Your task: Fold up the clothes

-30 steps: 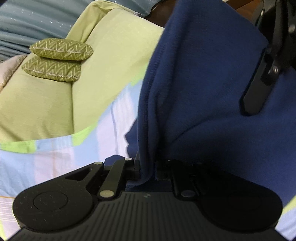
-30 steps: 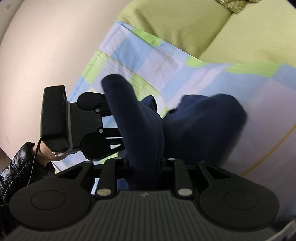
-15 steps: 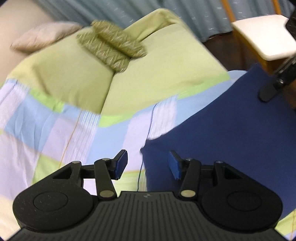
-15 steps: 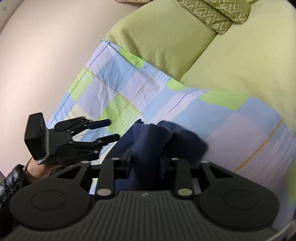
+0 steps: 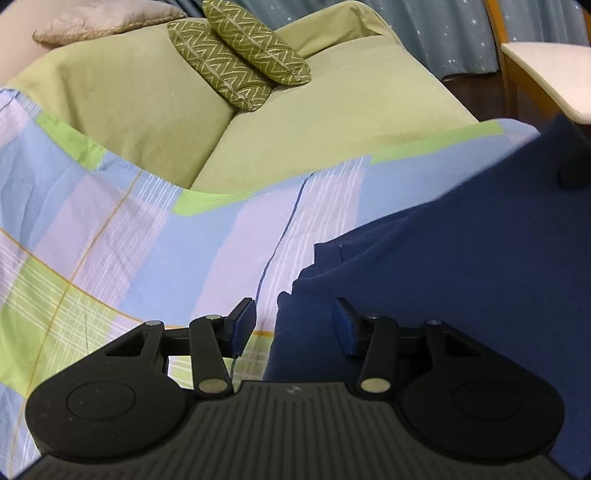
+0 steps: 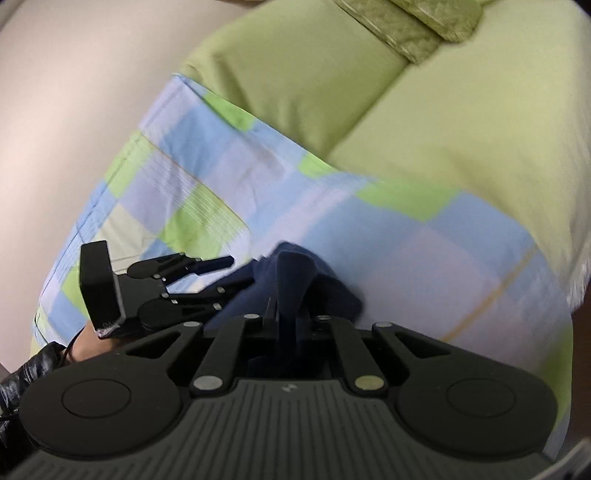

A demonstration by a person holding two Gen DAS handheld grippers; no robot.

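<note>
A navy blue garment (image 5: 461,266) lies spread on the checked bedsheet (image 5: 155,243), filling the right of the left wrist view. My left gripper (image 5: 293,325) is open and empty, its jaws straddling the garment's left edge just above the sheet. My right gripper (image 6: 291,317) is shut on a bunched fold of the navy garment (image 6: 295,273) and holds it just above the sheet. The left gripper also shows in the right wrist view (image 6: 207,273), open, at the garment's far side.
Two green zigzag cushions (image 5: 240,70) lie on the light green pillows (image 5: 314,125) at the head of the bed. A beige pillow (image 5: 99,22) sits at the far left. A wooden chair with a white seat (image 5: 546,74) stands beside the bed at right.
My left gripper has let go of the garment and opened. The garment has come down from hanging to lying on the sheet. My right gripper has lowered, still gripping it.
</note>
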